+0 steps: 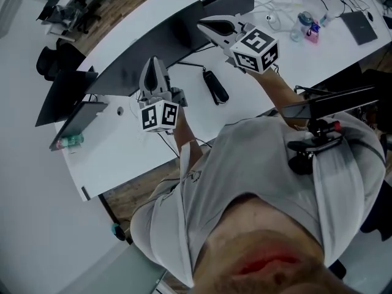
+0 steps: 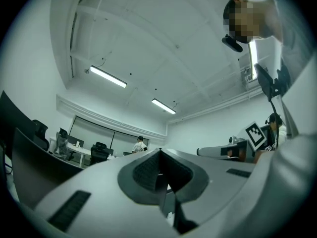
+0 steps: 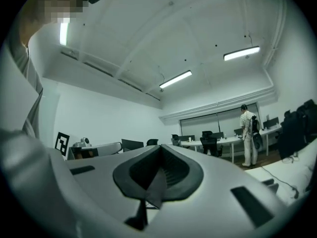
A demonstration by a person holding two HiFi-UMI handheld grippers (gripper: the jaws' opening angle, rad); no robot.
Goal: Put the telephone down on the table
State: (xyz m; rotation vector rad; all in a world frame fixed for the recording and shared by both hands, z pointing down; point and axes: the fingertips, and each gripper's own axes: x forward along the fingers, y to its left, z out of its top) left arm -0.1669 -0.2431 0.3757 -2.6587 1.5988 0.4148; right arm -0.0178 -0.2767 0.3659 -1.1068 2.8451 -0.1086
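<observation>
Bright, even light from ceiling tubes (image 2: 108,77); heavy fisheye warp, dark vignette corners in gripper views.

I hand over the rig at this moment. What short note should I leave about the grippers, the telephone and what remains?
Left gripper: jaws together, empty, held above the table.
Right gripper: jaws together, empty, also above the table.
Telephone: lies flat on the table between the two grippers; nothing touches it.
Done: the telephone is down.
Left: nothing visible for this job.

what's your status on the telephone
Left tool shut, empty. Right tool shut, empty. Telephone flat on table, neither tool touching it. Nothing blocking.
</observation>
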